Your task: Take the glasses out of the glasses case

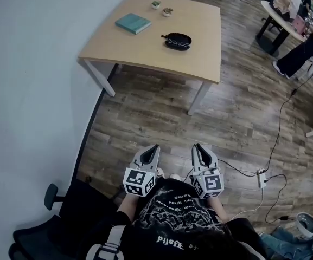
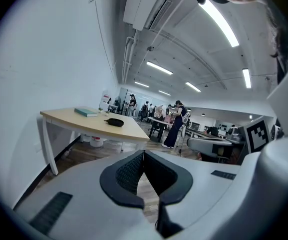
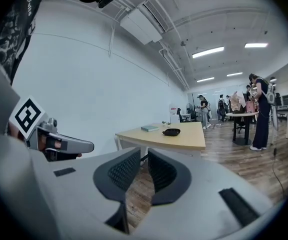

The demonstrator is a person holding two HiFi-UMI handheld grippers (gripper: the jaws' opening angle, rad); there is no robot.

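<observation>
A black glasses case (image 1: 178,40) lies open on the far side of a light wooden table (image 1: 145,50); thin glasses frames seem to lie in it. It shows small and distant in the left gripper view (image 2: 115,122) and the right gripper view (image 3: 171,132). Both grippers are held close to the person's body, well short of the table. My left gripper (image 1: 155,147) (image 2: 144,152) is shut, its tips touching, with nothing in it. My right gripper (image 1: 198,145) (image 3: 144,150) shows a narrow slit between its tips, also with nothing in it.
A teal book (image 1: 133,23) and two small potted plants (image 1: 155,5) sit on the table. A white wall runs along the left. An office chair (image 1: 48,221) is at the lower left. A power strip (image 1: 262,177) with cables lies on the wood floor. People stand at desks far right (image 1: 302,47).
</observation>
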